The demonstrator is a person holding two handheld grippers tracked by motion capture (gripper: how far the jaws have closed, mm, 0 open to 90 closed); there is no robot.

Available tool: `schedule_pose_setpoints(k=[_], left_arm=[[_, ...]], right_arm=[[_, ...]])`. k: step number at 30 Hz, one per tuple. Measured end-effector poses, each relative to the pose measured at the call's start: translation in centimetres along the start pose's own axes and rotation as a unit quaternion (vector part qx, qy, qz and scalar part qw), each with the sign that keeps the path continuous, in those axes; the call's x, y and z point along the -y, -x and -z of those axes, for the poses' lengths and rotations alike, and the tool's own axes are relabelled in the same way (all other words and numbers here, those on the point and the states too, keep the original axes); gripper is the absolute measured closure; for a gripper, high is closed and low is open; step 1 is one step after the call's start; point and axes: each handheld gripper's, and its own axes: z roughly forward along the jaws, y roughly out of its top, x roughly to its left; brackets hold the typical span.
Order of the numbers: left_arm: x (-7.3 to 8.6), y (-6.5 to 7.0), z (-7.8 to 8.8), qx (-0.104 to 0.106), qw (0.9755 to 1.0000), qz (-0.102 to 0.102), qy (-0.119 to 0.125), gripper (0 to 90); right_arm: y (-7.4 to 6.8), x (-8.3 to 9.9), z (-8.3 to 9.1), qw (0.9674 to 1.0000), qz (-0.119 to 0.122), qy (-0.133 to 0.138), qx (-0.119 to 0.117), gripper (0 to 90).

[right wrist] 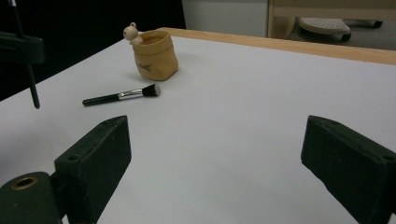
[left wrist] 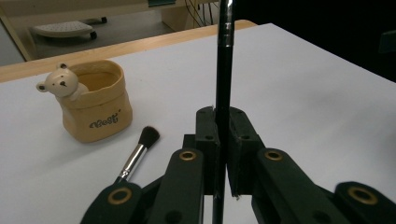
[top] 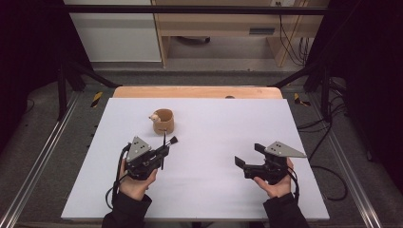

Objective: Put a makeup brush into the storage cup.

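Two grippers, two brushes and one pot sit on the white table. In the high view the left gripper is at lower left of centre, its jaws clamped tight on a thin black brush handle. In the left gripper view that handle stands upright between the closed jaws and runs up out of the top of the frame.

The right gripper is at lower right in the high view, its jaws spread wide with nothing between them.

The second brush lies flat on the table at left of centre in the right gripper view, bristles toward the pot. The one tan pot, with a small bear figure on its rim, stands above the left gripper in the high view.
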Motion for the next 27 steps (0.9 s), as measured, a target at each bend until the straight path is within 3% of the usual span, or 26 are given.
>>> schedule_pose_setpoints(k=[4, 16, 27], left_arm=[[-0.1, -0.4, 0.2, -0.002, 1.0000, 0.005, 0.003, 84.0], [-1.2, -1.5, 0.8, -0.013, 0.9998, 0.000, 0.014, 84.0], [-2.4, -3.0, 1.1, -0.018, 0.9995, 0.007, 0.025, 84.1]], right_arm=[[0.5, 0.4, 0.4, 0.9999, -0.001, -0.004, 0.014, 7.9], [1.3, 1.0, 1.5, 0.9994, 0.001, -0.013, 0.032, 5.8], [2.1, 1.4, 2.2, 0.9989, 0.004, -0.017, 0.043, 5.5]])
